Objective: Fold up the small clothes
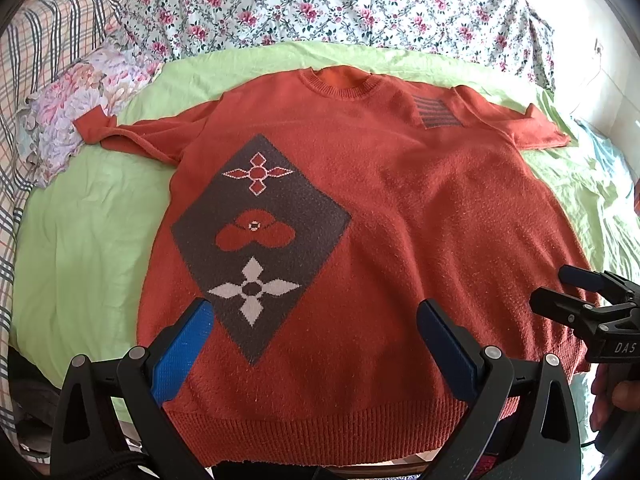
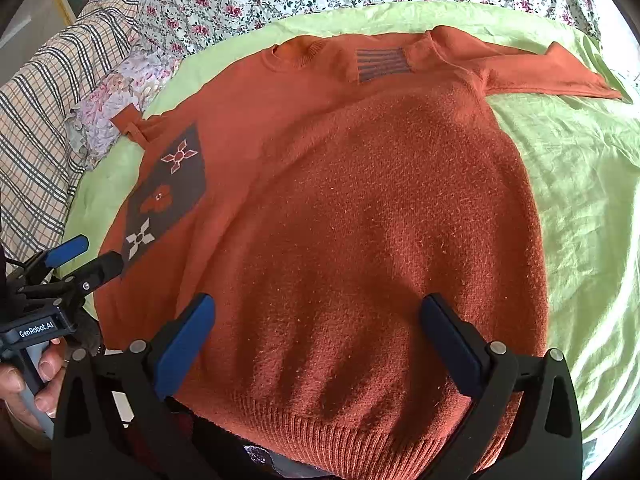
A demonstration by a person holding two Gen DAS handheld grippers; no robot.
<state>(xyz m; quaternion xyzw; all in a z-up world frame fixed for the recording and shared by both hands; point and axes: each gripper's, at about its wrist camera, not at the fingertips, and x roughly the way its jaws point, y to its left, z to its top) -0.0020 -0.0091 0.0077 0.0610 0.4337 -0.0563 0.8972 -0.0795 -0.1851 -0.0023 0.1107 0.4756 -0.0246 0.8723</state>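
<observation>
An orange knit sweater [image 1: 400, 208] lies flat and face up on a light green sheet [image 1: 80, 240], collar away from me, both sleeves spread sideways. A dark diamond patch [image 1: 260, 232] with flower shapes marks its left front. My left gripper [image 1: 316, 320] hovers open over the sweater's lower left part, close to the ribbed hem. The sweater [image 2: 360, 220] fills the right wrist view, where my right gripper [image 2: 316, 316] stands open above the lower right part. Each gripper shows in the other's view: the right gripper [image 1: 560, 292] and the left gripper [image 2: 88, 256], both open. Nothing is held.
A floral quilt [image 1: 320, 4] is bunched along the far side of the bed. A plaid blanket [image 1: 36, 80] and a small floral pillow [image 1: 72, 120] lie at the left, near the left sleeve cuff. Bare green sheet [image 2: 580, 200] extends right of the sweater. A hand [image 2: 32, 384] holds the left gripper's handle.
</observation>
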